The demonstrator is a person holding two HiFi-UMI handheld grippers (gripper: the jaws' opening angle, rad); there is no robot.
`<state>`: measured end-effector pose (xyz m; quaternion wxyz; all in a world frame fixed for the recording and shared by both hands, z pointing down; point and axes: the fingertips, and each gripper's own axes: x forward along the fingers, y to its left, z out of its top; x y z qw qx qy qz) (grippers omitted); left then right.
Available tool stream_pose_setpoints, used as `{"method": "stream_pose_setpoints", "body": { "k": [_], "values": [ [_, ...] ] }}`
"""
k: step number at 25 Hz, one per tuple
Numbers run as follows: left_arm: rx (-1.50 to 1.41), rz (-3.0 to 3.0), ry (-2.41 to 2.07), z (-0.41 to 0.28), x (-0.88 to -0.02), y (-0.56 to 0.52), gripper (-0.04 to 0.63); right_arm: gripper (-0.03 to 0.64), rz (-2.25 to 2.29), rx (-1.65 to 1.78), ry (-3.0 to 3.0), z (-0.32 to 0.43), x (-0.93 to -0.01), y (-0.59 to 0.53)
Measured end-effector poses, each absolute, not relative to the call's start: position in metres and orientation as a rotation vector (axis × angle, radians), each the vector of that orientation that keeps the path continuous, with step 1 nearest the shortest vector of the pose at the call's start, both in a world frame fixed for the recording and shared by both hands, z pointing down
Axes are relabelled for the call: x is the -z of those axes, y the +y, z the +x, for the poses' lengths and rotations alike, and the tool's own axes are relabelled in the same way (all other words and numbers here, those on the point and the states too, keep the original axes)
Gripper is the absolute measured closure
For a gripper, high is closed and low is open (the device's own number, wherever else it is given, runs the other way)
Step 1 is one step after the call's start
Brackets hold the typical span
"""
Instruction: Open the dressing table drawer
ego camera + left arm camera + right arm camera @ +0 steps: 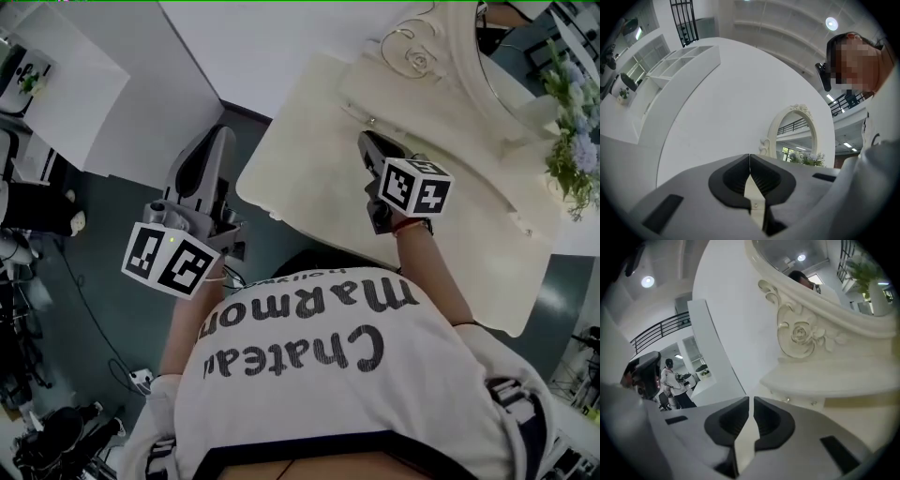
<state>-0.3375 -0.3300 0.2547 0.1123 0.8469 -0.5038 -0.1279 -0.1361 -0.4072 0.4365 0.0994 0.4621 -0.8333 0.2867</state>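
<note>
Approach step. The right tool [366, 141], jaws together and empty, hovers over the cream-white carved dressing desk [309, 169]. Its small cream drawer front [843, 401] lies at 1 o'clock. Next it likely must open around a knob [813, 403]. The left tool [222, 136], also closed and empty, idles at 9 o'clock.

A plain white wall [740, 89] meets a dark grey-green floor [108, 202], with a white open-shelved cabinet [677, 61] beside it at left, a black metal balcony railing [661, 329] beyond, and a round recessed ceiling lamp [831, 23] lit overhead.
</note>
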Motion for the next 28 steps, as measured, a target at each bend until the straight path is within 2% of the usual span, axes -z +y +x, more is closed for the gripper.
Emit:
{"method": "stream_pose_setpoints", "body": {
  "k": [4,8,9,11,22,28],
  "values": [
    [0.36,2.461,-1.482,-0.351,-0.267,-0.337,0.572,0.571,1.448,-1.125,-2.346,-0.126,-0.477,-0.416],
    [0.353,2.406,-1.51,-0.368,-0.281,-0.34,0.572,0.561,1.554,-1.144,-2.263,-0.113,-0.498,-0.431],
    [0.352,2.394,-1.515,-0.371,-0.284,-0.341,0.572,0.538,1.575,-1.138,-2.244,-0.11,-0.502,-0.434],
    [0.349,2.379,-1.525,-0.377,-0.288,-0.342,0.572,0.439,1.609,-1.14,-2.213,-0.107,-0.51,-0.44],
    [0.351,2.326,-1.581,-0.401,-0.297,-0.342,0.572,0.44,1.851,-1.349,-2.175,-0.098,-0.519,-0.471],
    [0.362,2.31,-1.593,-0.411,-0.299,-0.341,0.572,0.466,1.956,-1.451,-2.122,-0.093,-0.524,-0.478]
  ]
}}
